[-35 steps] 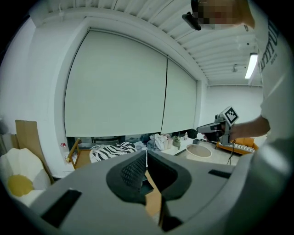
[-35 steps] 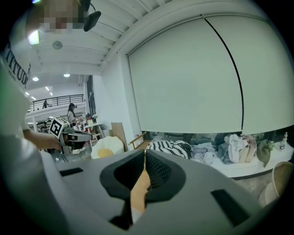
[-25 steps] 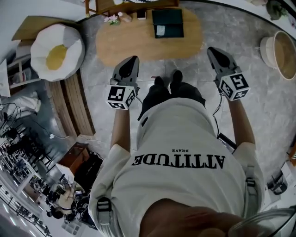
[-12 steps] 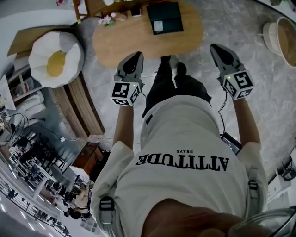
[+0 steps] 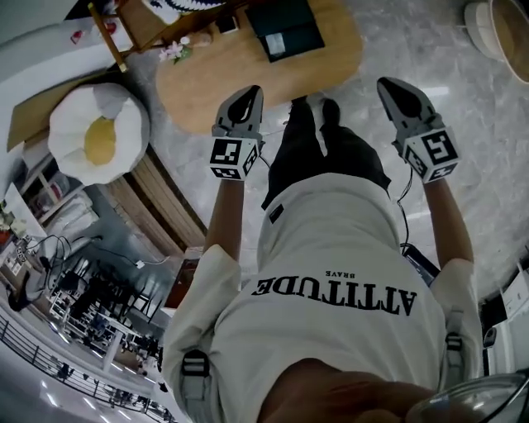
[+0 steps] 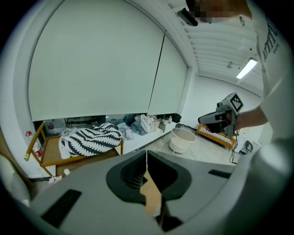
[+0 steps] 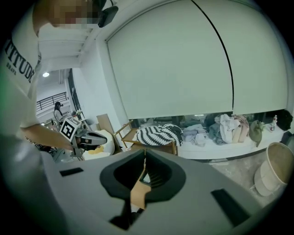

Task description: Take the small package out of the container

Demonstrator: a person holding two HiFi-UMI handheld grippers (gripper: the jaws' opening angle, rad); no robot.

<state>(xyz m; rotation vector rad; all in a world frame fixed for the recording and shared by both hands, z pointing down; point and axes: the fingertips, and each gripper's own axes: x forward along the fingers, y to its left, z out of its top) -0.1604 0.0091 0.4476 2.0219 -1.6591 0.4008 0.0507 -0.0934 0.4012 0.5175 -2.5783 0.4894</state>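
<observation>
Head view: left gripper (image 5: pixel 249 92) and right gripper (image 5: pixel 390 84) jaws closed, empty; small package (image 5: pixel 274 44) in far container (image 5: pixel 299 23) looks light, flat; pinch its edge.

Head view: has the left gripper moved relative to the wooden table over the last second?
Yes. The left gripper has come forward toward the wooden table. Its tip now overlaps the table's near edge further than before.

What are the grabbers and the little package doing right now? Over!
Left gripper shut, empty; right gripper shut, empty. Small package inside dark container on wooden table, untouched. Container top open, nothing over it.
</observation>
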